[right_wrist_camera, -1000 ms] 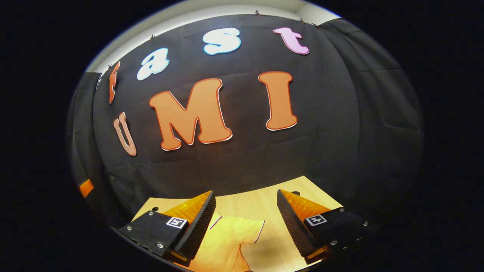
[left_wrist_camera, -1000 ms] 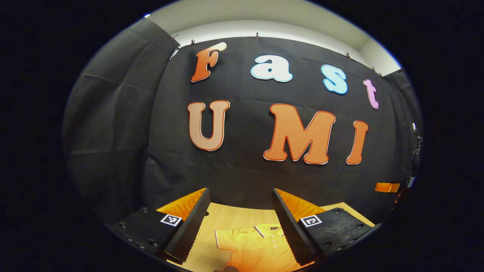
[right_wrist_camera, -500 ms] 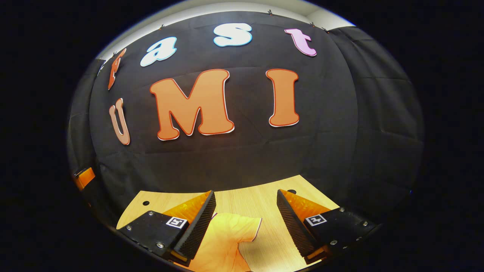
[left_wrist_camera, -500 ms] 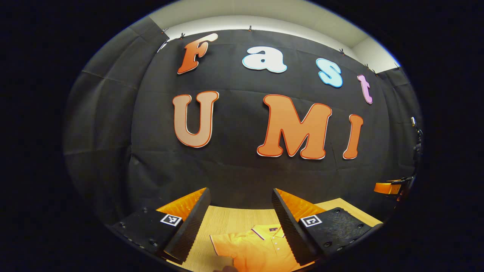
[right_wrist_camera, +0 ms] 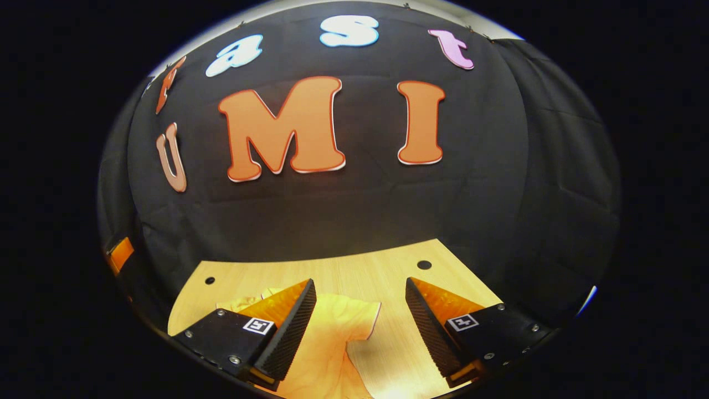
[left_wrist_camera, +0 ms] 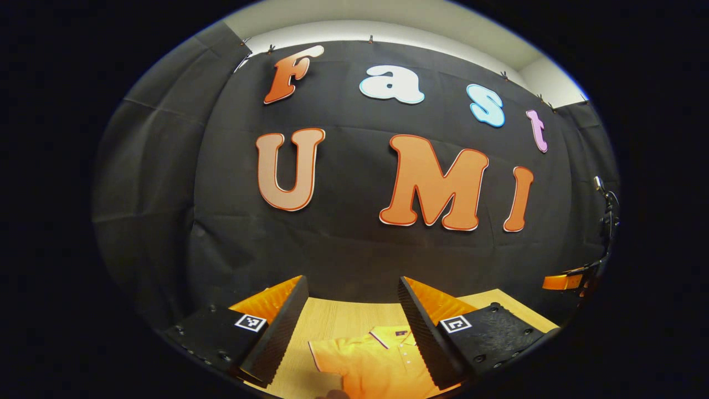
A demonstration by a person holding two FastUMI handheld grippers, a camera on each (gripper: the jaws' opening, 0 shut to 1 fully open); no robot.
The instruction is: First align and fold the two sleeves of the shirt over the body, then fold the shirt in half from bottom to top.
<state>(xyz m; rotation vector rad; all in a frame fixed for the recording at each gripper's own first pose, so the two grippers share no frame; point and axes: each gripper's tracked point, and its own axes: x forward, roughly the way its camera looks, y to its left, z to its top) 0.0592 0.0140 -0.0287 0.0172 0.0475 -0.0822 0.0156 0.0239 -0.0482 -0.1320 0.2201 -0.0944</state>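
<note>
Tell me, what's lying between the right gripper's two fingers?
In the right gripper view, the shirt's sleeve and bare table lie between the open right gripper's fingers.

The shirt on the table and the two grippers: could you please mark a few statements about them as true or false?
1. The shirt lies on a wooden table. True.
2. The left gripper is shut on the shirt's collar. False: its jaws stand wide apart with nothing between the fingers but the shirt lying below.
3. In the right gripper view a sleeve lies spread out sideways on the table. True.
4. The right gripper is shut. False: it is open, above the sleeve.
5. The shirt is blue. False: it is orange-yellow with a collar that has a dark trim.
</note>
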